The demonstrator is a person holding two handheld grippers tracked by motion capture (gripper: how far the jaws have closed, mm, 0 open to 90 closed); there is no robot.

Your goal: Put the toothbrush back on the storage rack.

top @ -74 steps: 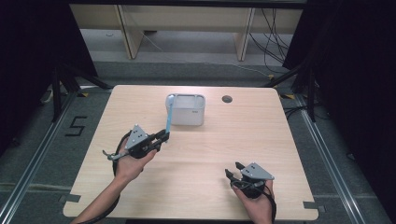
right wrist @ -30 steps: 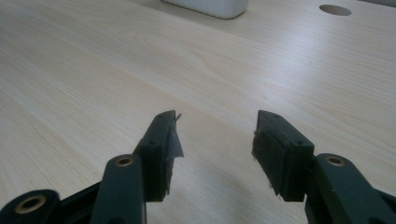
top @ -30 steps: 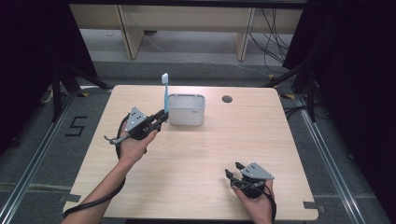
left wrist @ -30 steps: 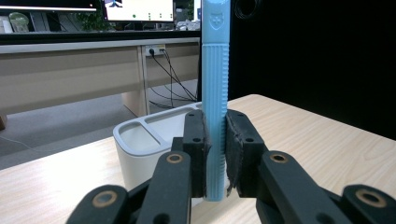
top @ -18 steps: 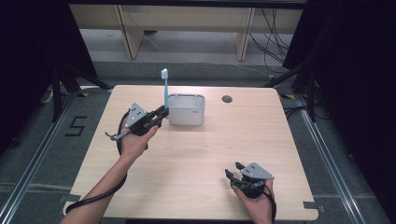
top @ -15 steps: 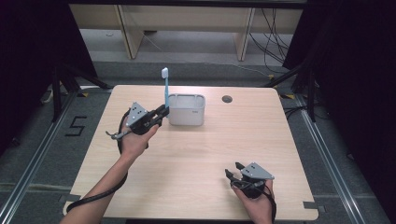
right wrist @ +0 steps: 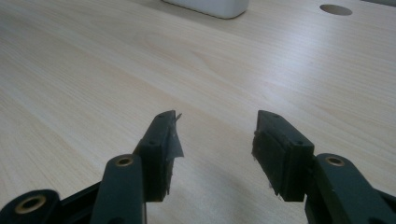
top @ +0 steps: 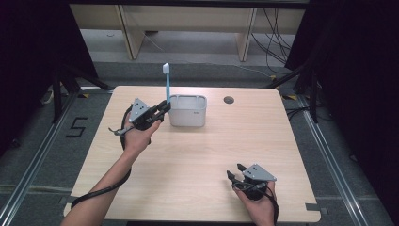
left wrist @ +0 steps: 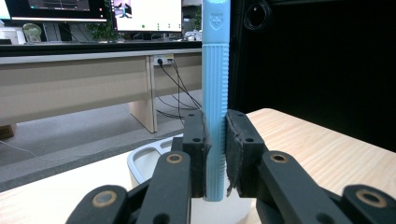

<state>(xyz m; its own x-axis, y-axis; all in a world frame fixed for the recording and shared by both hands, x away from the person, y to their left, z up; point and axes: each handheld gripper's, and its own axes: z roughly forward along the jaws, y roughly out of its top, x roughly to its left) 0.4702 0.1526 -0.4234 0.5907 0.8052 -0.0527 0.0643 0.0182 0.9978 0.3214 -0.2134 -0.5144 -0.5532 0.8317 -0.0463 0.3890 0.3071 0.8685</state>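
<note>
Toothbrush (left wrist: 215, 98) stands straight up, squeezed between the left gripper (left wrist: 215, 154) jaws, just beside the white tub (top: 187, 111). Right gripper (right wrist: 215, 140) rests spread wide, holding nothing.

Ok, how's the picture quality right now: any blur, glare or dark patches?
High view: even light on the table, surroundings dark. Left gripper view: toothbrush sharp, monitors behind bright and washed out. Right gripper view: jaws and nearby wood sharp, the white tub softer.
</note>
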